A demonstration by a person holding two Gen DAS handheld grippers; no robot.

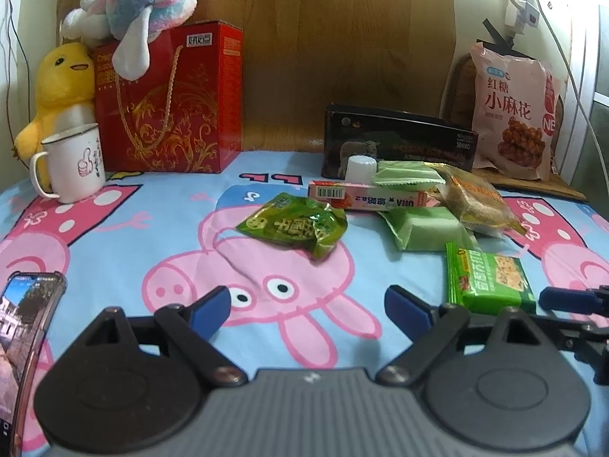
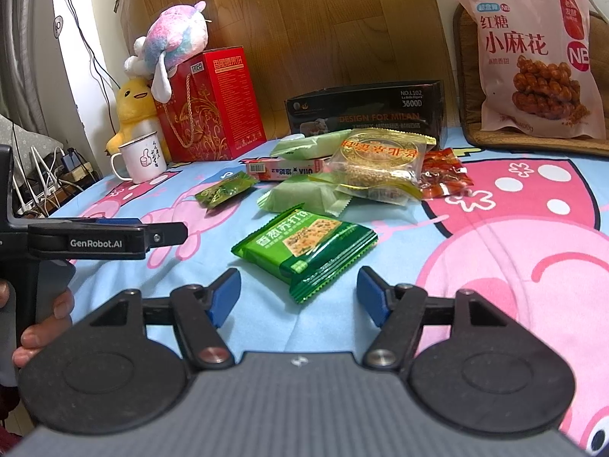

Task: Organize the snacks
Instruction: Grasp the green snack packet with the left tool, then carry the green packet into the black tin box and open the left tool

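Green cracker pack (image 2: 304,251) lies on the bed sheet (image 2: 475,285), just in front of the right gripper (image 2: 298,297). Its jaws are wide apart, ready to grab. The left gripper (image 1: 306,304) is spread too, holding nothing. More snacks (image 2: 377,163) sit farther back.
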